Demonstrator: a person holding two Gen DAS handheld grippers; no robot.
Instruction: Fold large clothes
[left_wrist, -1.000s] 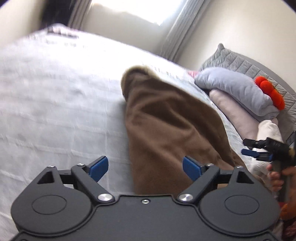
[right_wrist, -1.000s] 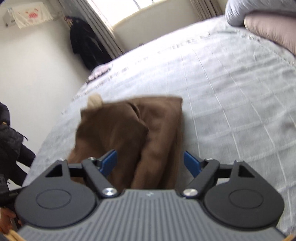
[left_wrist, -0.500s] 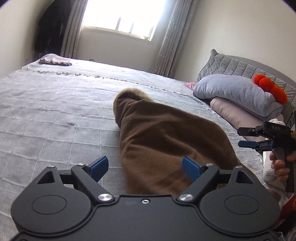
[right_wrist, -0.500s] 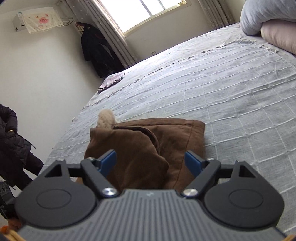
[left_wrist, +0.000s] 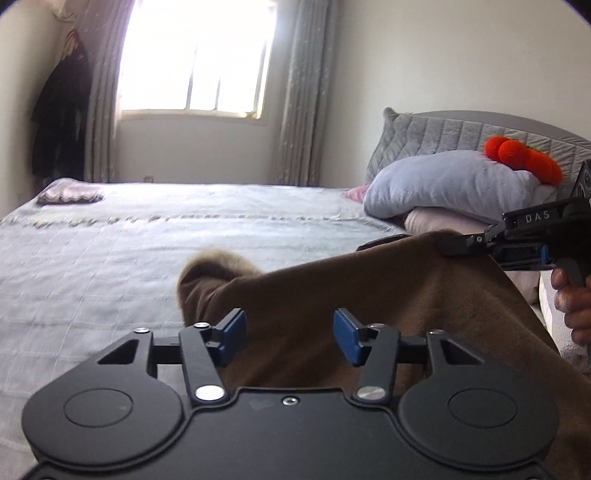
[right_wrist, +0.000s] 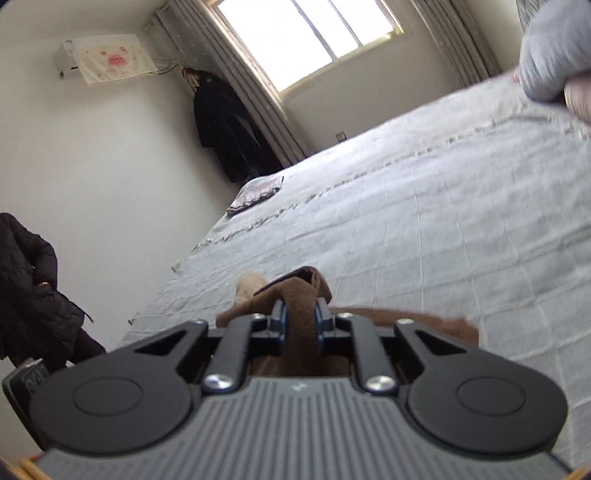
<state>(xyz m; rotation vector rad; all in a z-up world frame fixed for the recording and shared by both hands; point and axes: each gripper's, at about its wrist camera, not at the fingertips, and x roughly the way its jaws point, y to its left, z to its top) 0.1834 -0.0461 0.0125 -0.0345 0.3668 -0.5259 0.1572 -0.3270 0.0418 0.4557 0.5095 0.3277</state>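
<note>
A large brown coat (left_wrist: 369, 295) with a beige fur hood trim (left_wrist: 218, 260) lies on the grey bed (left_wrist: 110, 258). My left gripper (left_wrist: 290, 341) is open, its blue pads either side of the brown cloth near the bed's front edge. My right gripper (right_wrist: 299, 325) is shut on a thick fold of the brown coat (right_wrist: 301, 306) and holds it raised. In the left wrist view the right gripper (left_wrist: 454, 245) pinches the coat's raised edge on the right. The fur trim (right_wrist: 249, 286) shows beyond the right gripper.
Stacked pillows (left_wrist: 443, 184) with an orange plush toy (left_wrist: 524, 158) lie at the headboard on the right. A small folded cloth (left_wrist: 70, 194) lies at the bed's far left corner. Dark clothes (right_wrist: 229, 129) hang by the window. A person in a black jacket (right_wrist: 33, 288) stands left.
My right gripper has shut on a fold of the brown coat and lifted it. Both cameras have tilted up towards the window. The left gripper's jaws have narrowed somewhat.
</note>
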